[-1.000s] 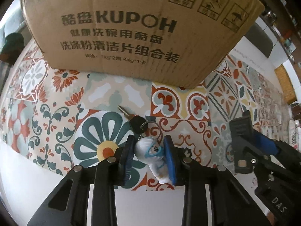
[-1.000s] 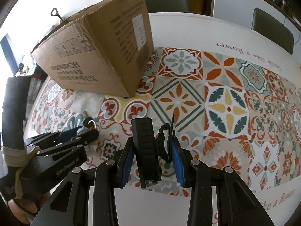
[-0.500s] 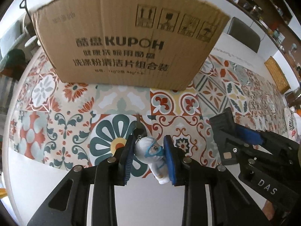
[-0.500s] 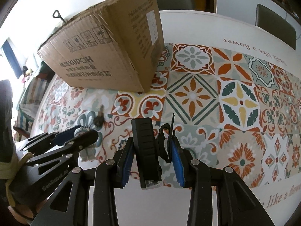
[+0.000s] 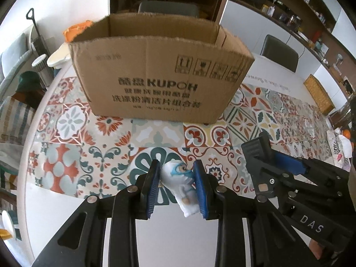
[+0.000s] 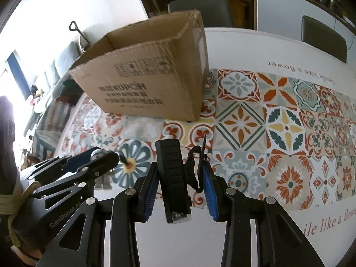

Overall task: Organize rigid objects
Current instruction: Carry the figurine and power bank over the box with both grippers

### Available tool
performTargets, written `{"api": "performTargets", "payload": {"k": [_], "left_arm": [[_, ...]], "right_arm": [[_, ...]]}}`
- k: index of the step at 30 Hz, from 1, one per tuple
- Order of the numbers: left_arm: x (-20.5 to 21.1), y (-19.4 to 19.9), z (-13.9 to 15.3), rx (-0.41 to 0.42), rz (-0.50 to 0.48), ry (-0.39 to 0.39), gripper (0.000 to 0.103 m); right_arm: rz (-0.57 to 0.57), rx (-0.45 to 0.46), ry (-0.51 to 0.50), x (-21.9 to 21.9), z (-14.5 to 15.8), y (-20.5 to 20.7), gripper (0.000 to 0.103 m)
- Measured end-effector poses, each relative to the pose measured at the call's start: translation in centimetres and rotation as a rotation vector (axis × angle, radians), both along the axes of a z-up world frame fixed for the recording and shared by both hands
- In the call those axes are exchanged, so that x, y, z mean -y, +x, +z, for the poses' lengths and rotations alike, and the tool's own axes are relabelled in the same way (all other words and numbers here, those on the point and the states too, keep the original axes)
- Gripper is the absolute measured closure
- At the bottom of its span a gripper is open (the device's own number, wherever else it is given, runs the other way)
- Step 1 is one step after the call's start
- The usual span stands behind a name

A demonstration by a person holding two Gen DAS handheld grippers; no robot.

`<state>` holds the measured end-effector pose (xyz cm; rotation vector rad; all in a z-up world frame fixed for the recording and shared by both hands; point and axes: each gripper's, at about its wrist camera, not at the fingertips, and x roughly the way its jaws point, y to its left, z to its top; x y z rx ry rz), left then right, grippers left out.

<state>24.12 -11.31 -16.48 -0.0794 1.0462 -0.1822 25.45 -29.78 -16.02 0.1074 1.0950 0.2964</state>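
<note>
Figurine, white, on keyring, clamped tight in left gripper, clear of patterned table. Right gripper closed on black clip device. Step: carry toward open cardboard box. Next: clear near rim, release inside.

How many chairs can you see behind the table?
3. In the left wrist view, one chair sits behind the cardboard box, another further right, and a third, woven, at the right end. More may be hidden.
</note>
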Motion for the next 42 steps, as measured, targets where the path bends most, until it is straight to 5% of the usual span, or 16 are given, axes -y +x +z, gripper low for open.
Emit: {"api": "performTargets", "payload": {"k": [14, 42], "left_arm": [[-1.7, -0.7, 2.6, 0.076, -0.011, -0.015, 0.072], [-5.4, 5.2, 14.2, 0.335, -0.051, 0.022, 0.072]], "right_arm": [[-0.004, 0.046, 0.004, -2.1, 2.4, -1.1, 0.065], [-0.040, 0.275, 0.056, -5.8, 13.1, 3.7, 0.065]]}}
